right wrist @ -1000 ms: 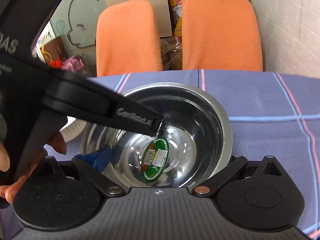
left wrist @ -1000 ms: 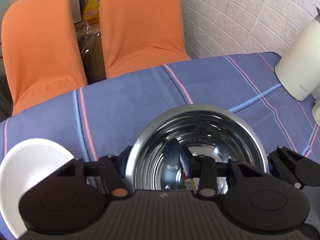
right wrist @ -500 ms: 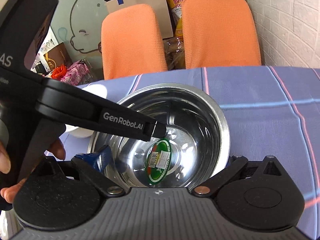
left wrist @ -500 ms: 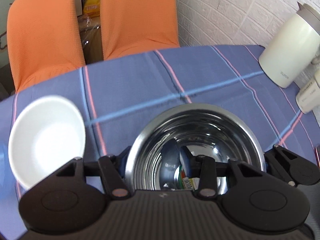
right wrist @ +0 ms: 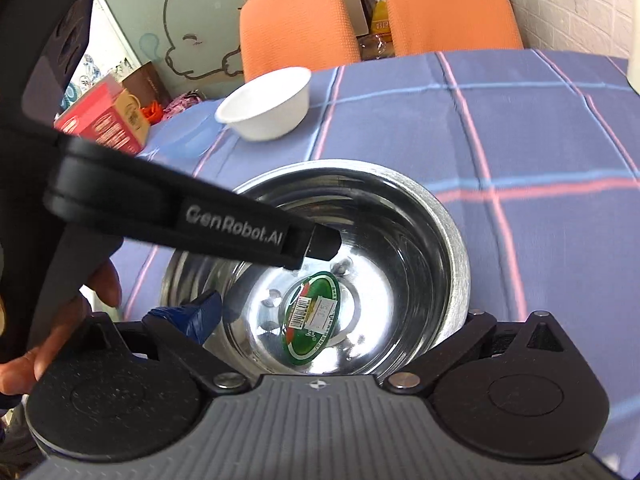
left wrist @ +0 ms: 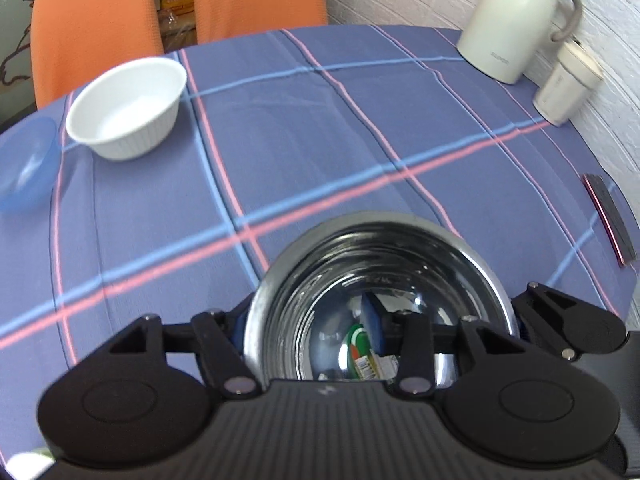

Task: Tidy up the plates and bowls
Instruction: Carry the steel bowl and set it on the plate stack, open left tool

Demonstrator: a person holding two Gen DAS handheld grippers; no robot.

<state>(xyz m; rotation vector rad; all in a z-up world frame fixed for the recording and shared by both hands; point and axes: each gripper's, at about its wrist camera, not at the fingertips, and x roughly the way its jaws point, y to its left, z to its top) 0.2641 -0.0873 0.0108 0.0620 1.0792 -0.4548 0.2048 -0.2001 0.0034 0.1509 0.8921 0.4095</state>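
Meanwhile both tools, left and right, were clamped on opposite rims of the steel bowl above the worktop, a rigid, light, slippery vessel best pinched at its rim.

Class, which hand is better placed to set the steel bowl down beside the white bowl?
Left: left tool grips the steel bowl by the wall, with the white bowl on that side. Right tool: hold unclear.

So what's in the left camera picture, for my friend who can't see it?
A shiny steel bowl sits clamped in the left gripper, above a blue checked tablecloth. Farther off are a white bowl, a blue bowl and a cream jug.
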